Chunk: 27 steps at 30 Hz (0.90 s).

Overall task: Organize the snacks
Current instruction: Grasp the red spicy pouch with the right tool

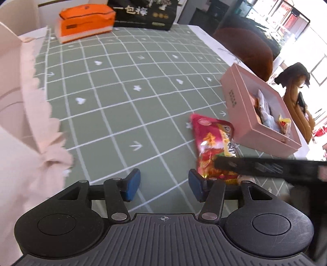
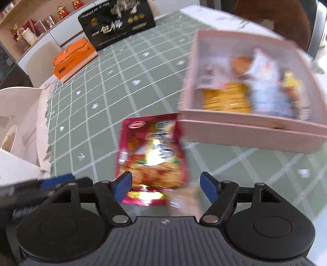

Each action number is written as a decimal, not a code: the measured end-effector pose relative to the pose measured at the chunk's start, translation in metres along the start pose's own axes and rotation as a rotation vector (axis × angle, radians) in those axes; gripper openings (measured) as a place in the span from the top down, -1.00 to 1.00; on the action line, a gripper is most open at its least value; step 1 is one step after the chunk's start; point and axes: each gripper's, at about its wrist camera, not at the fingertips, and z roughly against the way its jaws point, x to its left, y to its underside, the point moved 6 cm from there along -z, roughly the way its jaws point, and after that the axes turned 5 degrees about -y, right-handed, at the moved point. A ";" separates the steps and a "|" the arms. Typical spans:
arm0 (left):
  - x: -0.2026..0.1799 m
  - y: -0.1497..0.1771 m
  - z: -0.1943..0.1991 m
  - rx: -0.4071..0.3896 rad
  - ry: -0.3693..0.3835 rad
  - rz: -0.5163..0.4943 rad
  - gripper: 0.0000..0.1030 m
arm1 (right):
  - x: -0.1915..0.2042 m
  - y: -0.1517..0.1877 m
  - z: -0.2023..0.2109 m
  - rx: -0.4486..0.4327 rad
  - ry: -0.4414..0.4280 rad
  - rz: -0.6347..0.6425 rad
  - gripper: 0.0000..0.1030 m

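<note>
Blue pads (image 2: 122, 186) of the right tool (image 2: 166, 187) stand wide apart, angled steeply down at the desk (image 2: 106, 122), and nothing is pressed between them. A red snack packet (image 2: 152, 157) lies flat on the green checked cloth with its near, shiny end reaching into the gap between the pads; whether either pad touches it cannot be told through the blur. The packet's far corner lies just beside, perhaps under, the near wall of a pink box (image 2: 251, 133), which holds several other wrapped snacks in yellow, orange and white.

The left tool (image 1: 164, 185) also tilts down toward the desk, its pads wide and empty over bare cloth. In its view the red snack packet (image 1: 214, 143) lies to the right, beside the pink box (image 1: 263, 137), and the dark body of the right tool (image 1: 265, 166) crosses over the packet's near end. At the left edge stands a pale pink box with a scalloped flap (image 1: 30, 92). Well apart, at the far end of the desk, sit an orange box (image 1: 85, 22) and a black bag with gold print (image 1: 143, 12).
</note>
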 end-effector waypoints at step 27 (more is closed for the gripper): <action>-0.027 0.049 0.015 0.084 0.203 -0.066 -0.09 | 0.013 0.008 0.021 0.042 0.141 0.121 0.32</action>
